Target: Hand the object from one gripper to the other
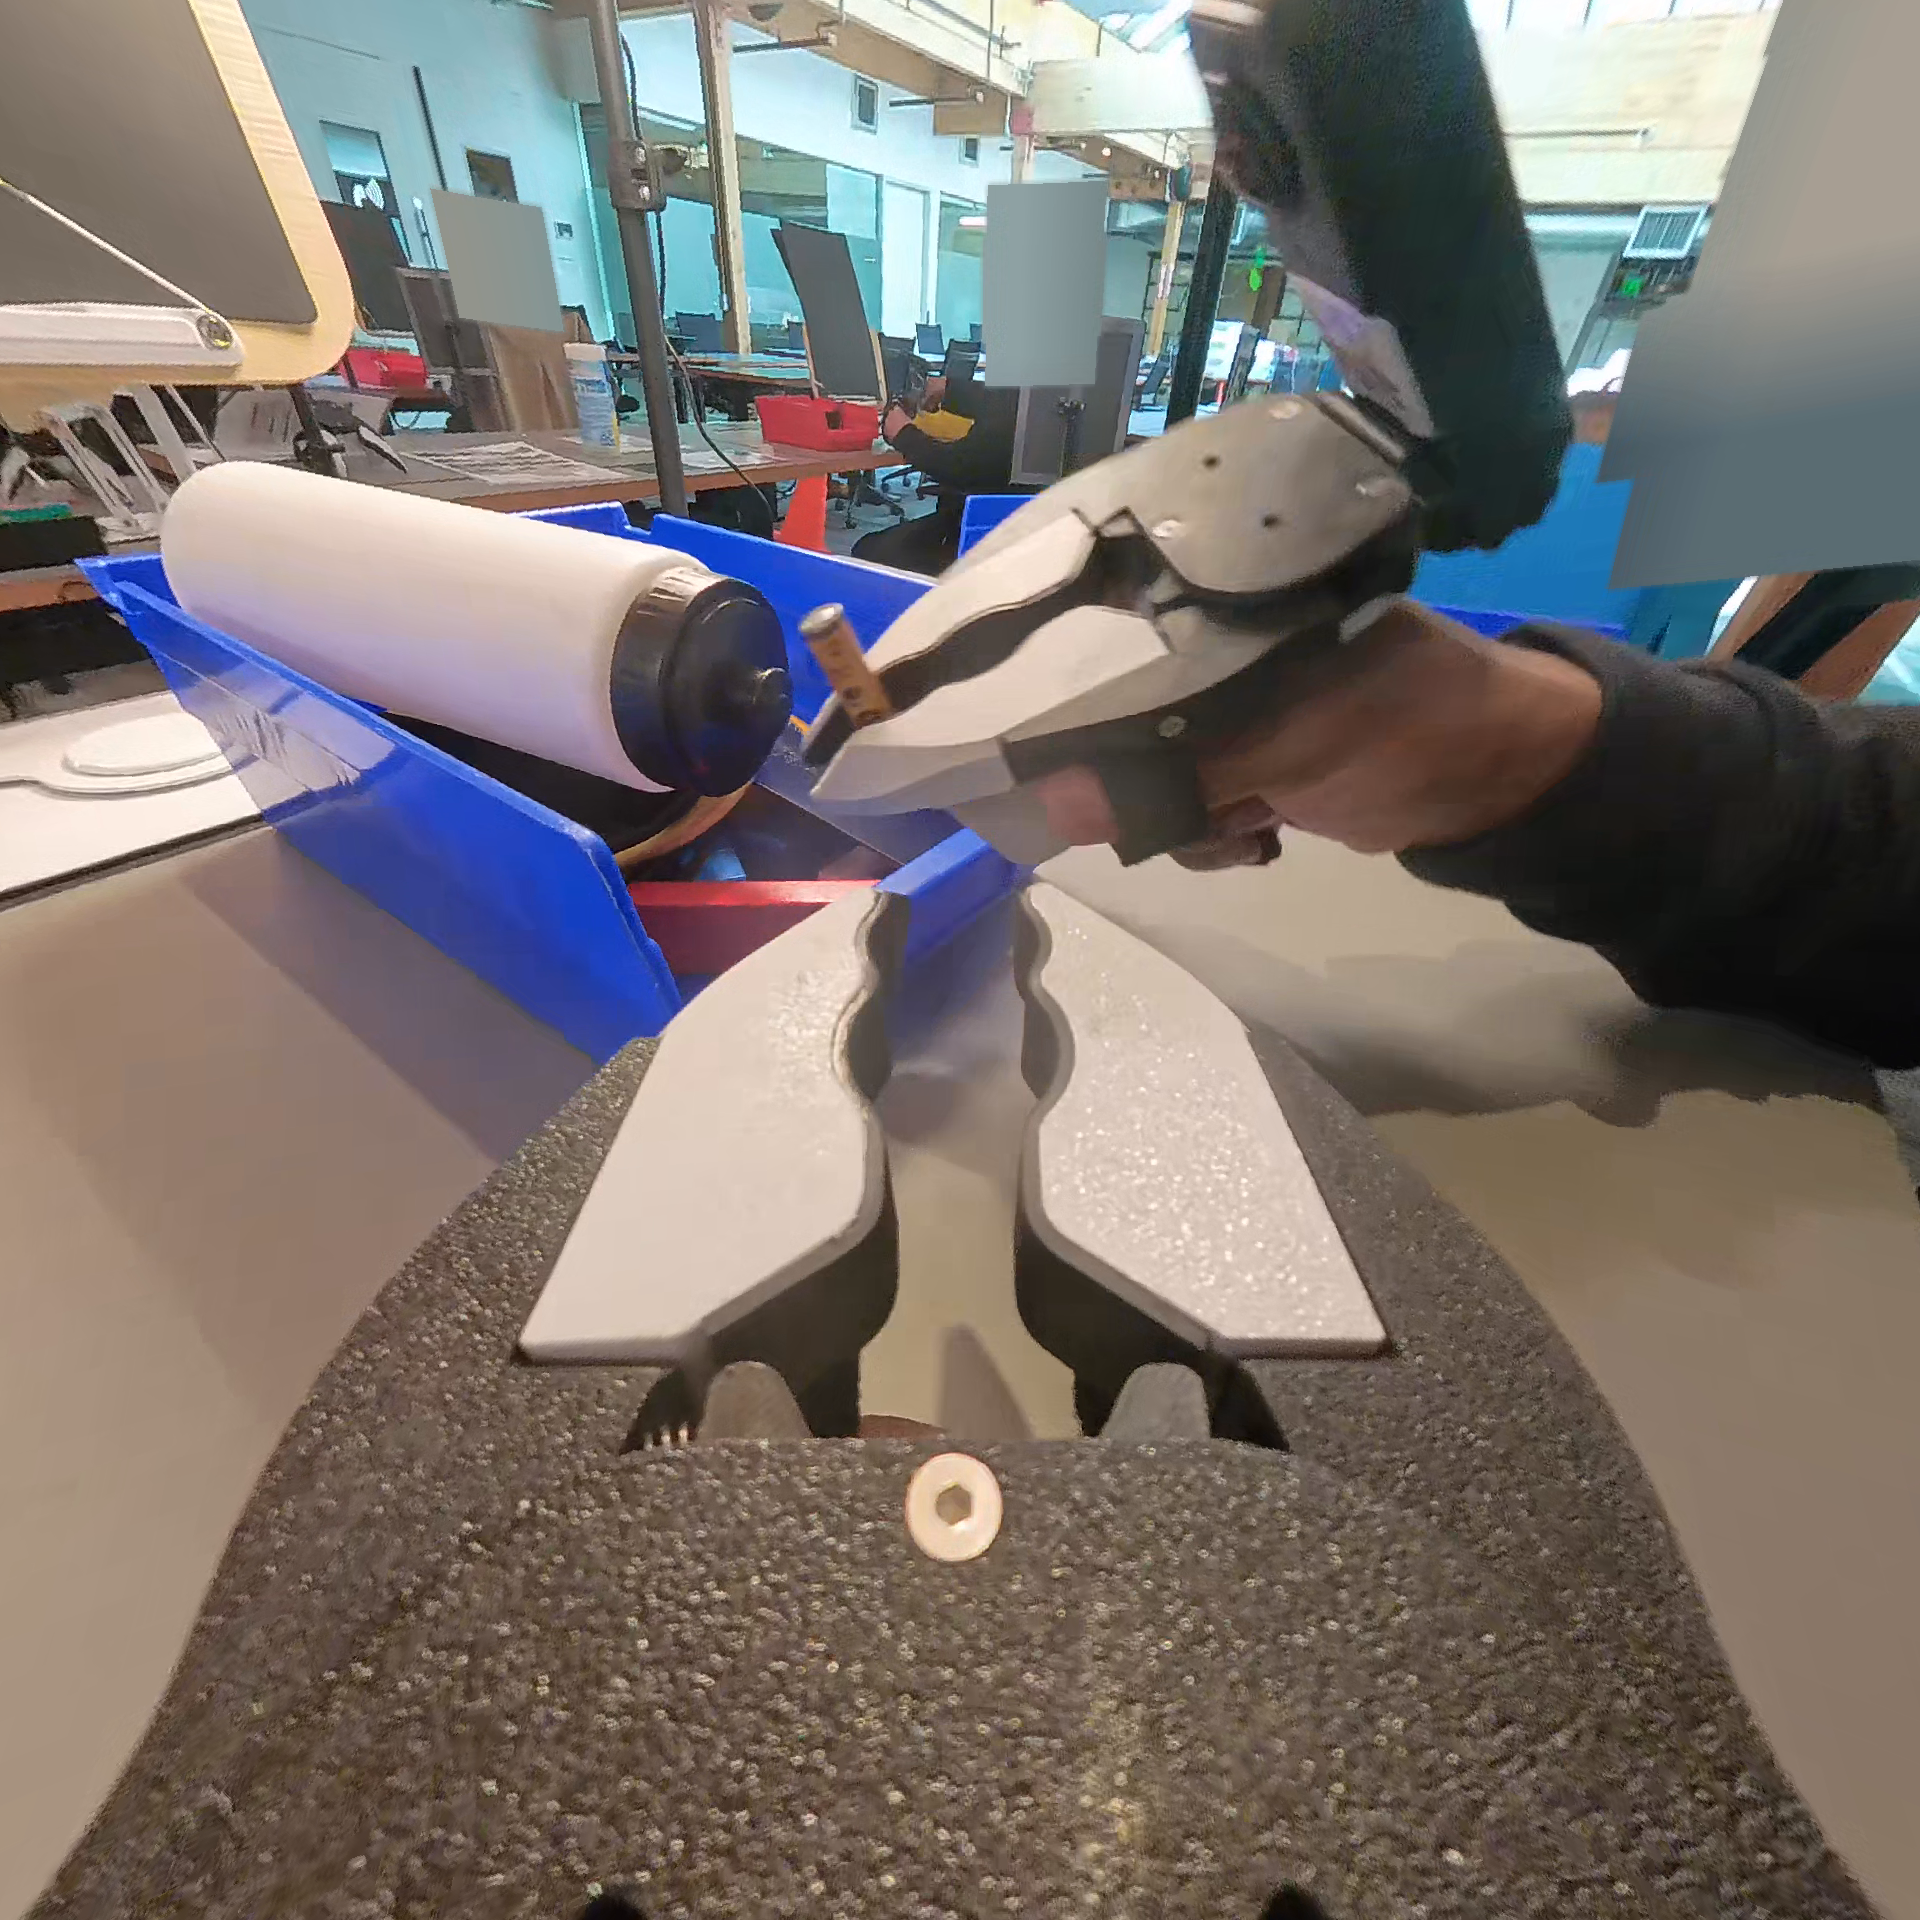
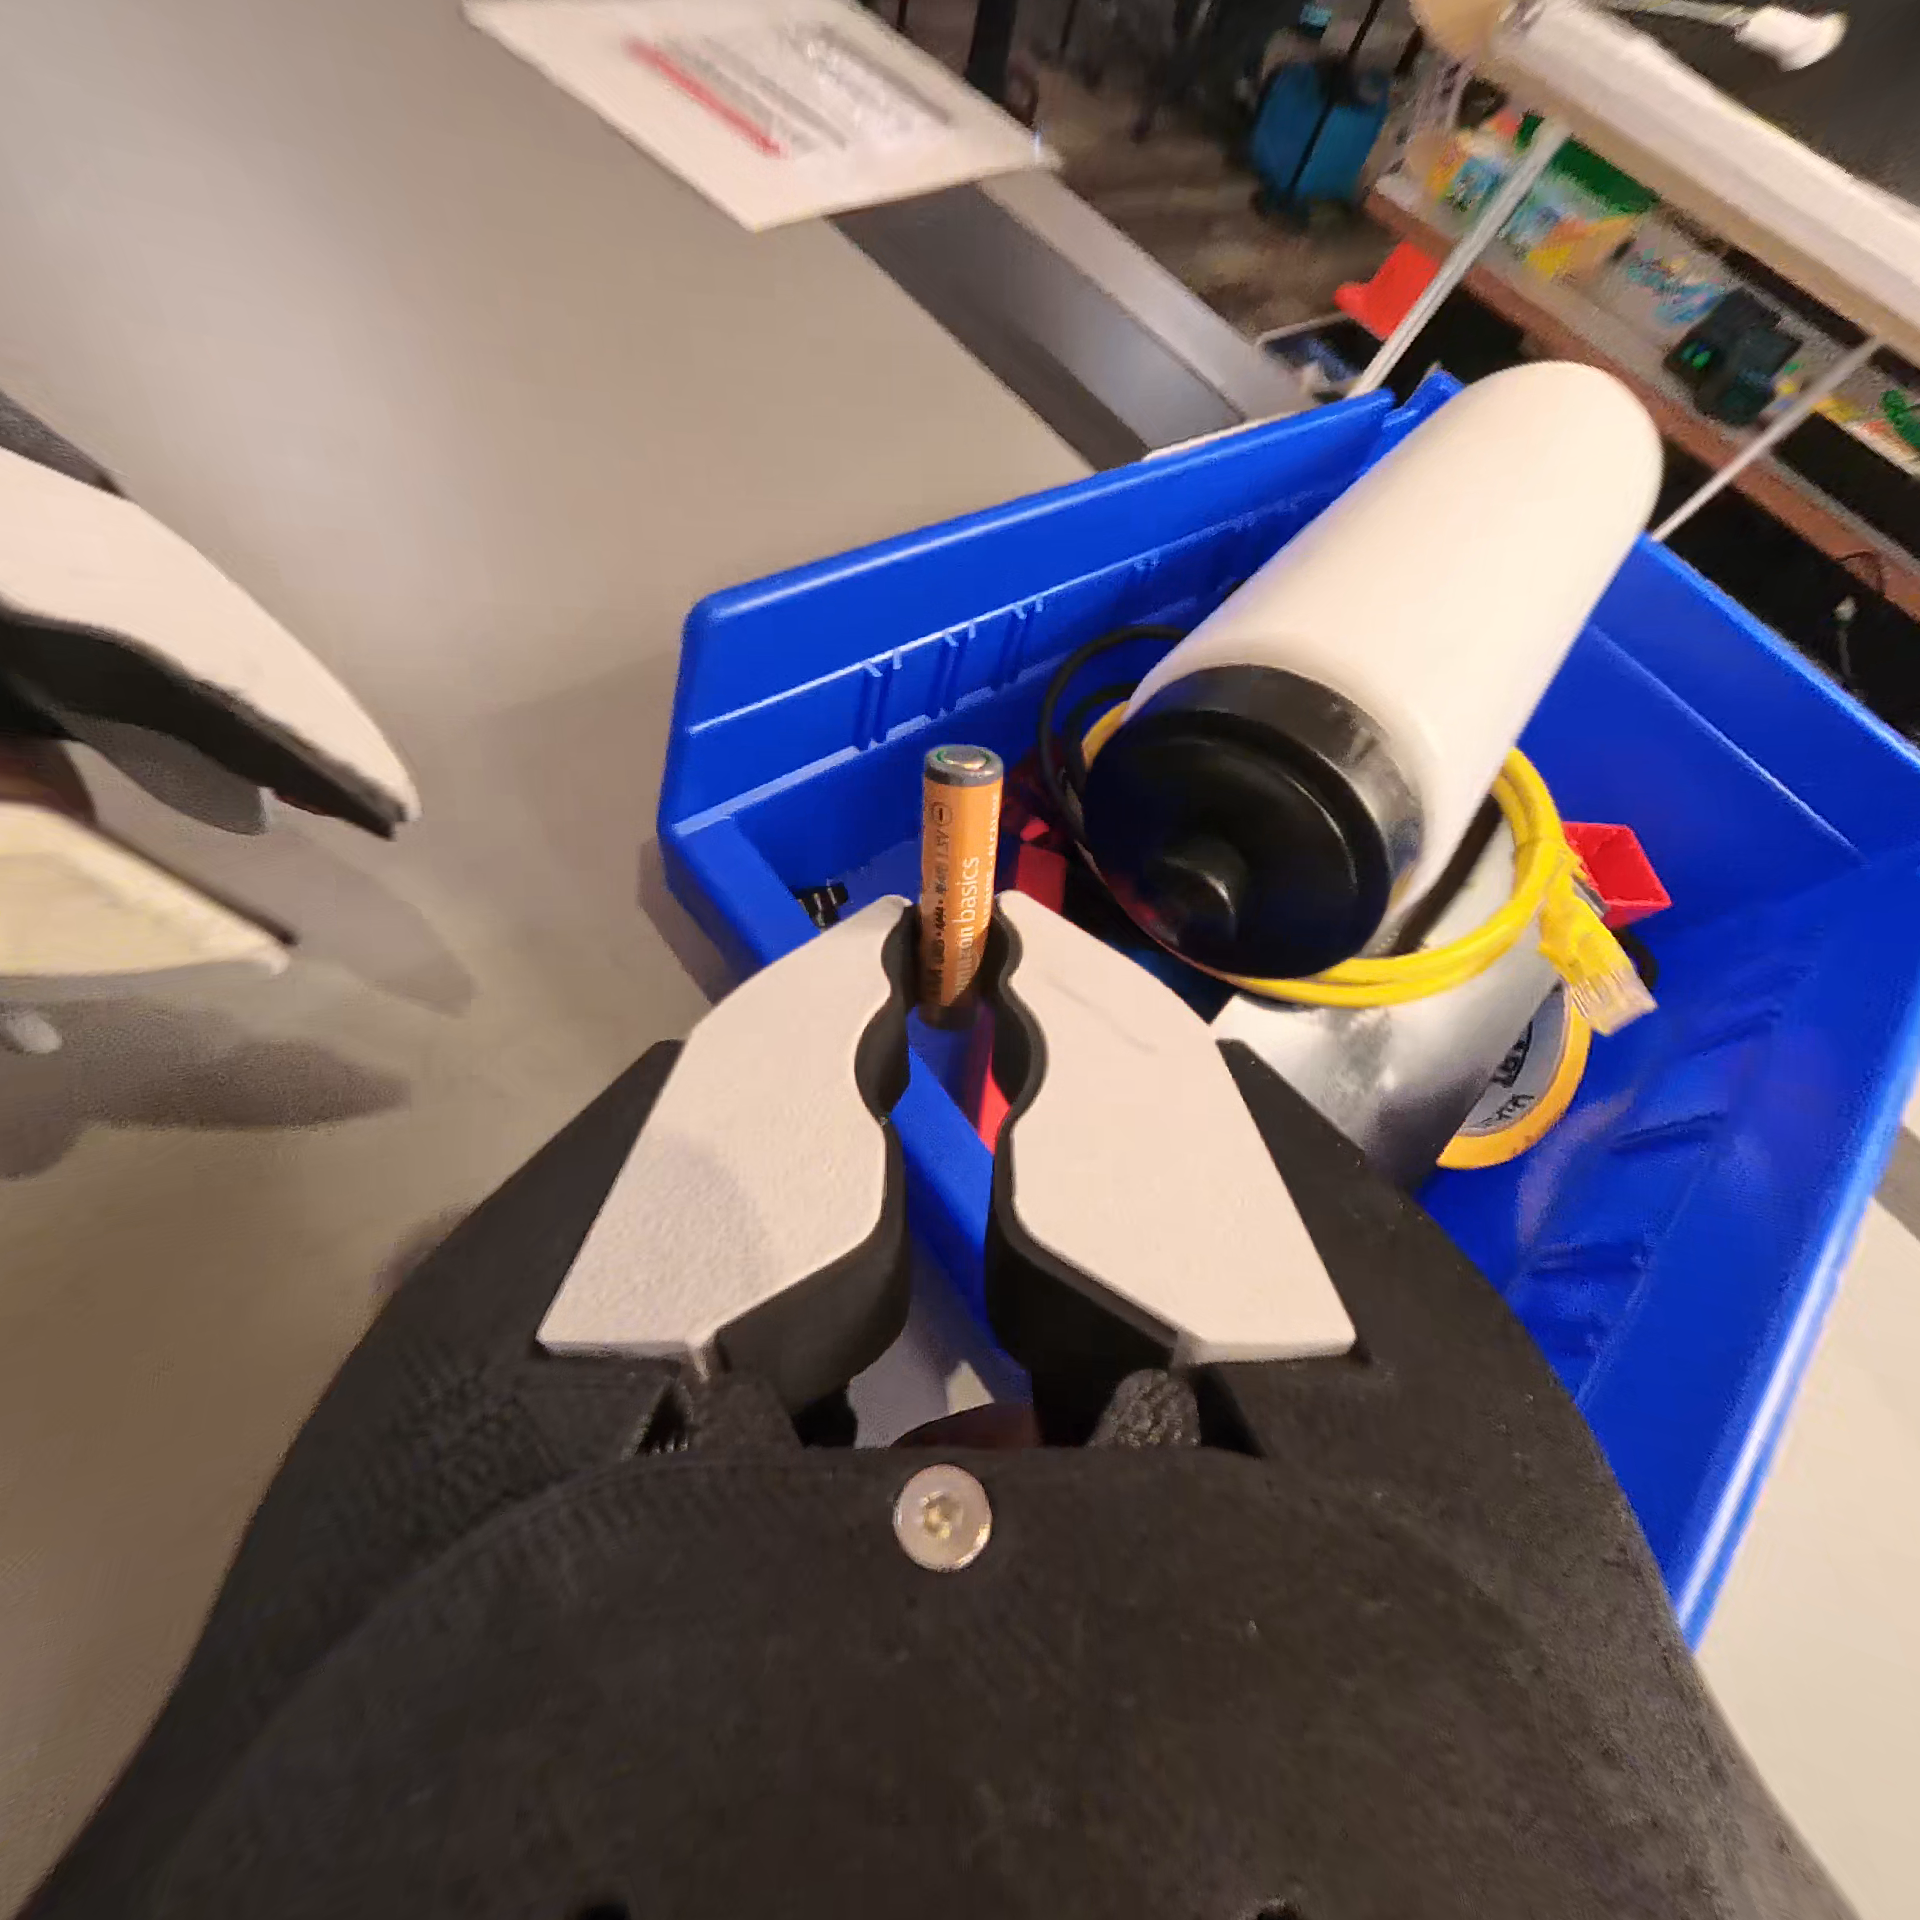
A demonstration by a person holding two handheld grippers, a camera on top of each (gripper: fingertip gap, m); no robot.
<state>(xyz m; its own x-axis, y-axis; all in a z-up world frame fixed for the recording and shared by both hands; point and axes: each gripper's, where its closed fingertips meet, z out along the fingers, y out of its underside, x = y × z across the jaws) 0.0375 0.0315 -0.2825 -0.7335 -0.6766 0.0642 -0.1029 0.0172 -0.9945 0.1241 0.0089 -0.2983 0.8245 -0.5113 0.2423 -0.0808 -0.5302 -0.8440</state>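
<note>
My right gripper (image 2: pixel 958 920) is shut on a slim orange battery (image 2: pixel 961 842). Both fingertips press on its lower half and its top end sticks out past them, above the near corner of the blue bin (image 2: pixel 831 644). In the left wrist view the right gripper (image 1: pixel 842 722) shows with the battery (image 1: pixel 844 665) at its tips, over the bin (image 1: pixel 416 831). My left gripper (image 1: pixel 961 904) is open and empty, low over the grey table, just below and short of the right gripper. It also shows in the right wrist view (image 2: pixel 338 883) at the left edge, apart from the battery.
The bin holds a white bottle with a black cap (image 2: pixel 1403 623), a yellow cable (image 2: pixel 1527 883), a roll of yellow tape (image 2: pixel 1527 1101) and red parts. A paper sheet (image 2: pixel 769 94) lies on the table behind. A person's hand and dark sleeve (image 1: pixel 1558 748) hold the right gripper. Some 9 cm of space lies between my two pairs of fingers.
</note>
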